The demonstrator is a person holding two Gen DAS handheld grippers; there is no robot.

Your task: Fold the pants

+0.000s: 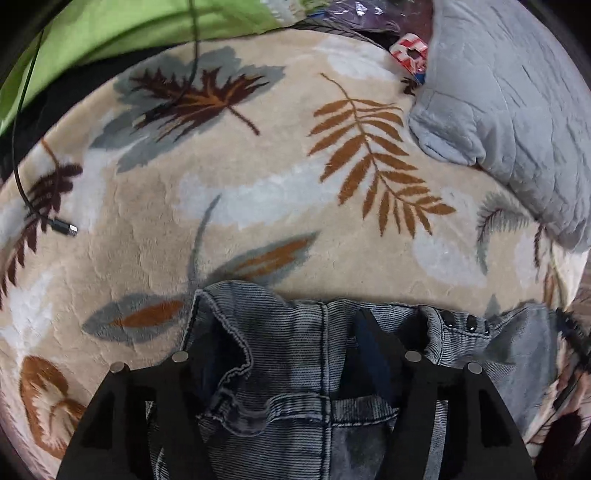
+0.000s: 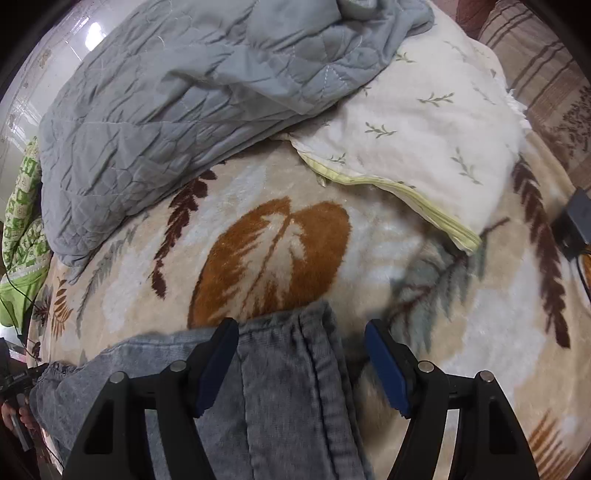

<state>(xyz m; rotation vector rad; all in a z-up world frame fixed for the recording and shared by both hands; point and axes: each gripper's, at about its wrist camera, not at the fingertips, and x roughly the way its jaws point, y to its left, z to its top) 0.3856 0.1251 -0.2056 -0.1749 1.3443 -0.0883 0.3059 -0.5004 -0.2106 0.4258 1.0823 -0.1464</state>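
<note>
Grey-blue denim pants [image 1: 288, 369] lie on a beige leaf-print blanket [image 1: 258, 177]. In the left wrist view the waistband with its dark snap buttons [image 1: 465, 321] fills the space between my fingers. My left gripper [image 1: 284, 314] is shut on the bunched waistband, and a fold of denim hides part of its left finger. In the right wrist view a pant leg end [image 2: 288, 387] runs between the blue pads. My right gripper [image 2: 301, 323] is open around the leg. Its left pad [image 2: 218, 362] touches the denim and its right pad [image 2: 384, 362] stands clear of it.
A rumpled grey quilt [image 2: 147, 110] and a white sprigged pillow [image 2: 424, 140] lie beyond the pants. A black cable with a plug [image 1: 66, 227] crosses the blanket's left side, and green fabric [image 1: 110, 29] lies behind it. A dark box [image 2: 576, 221] sits at the right edge.
</note>
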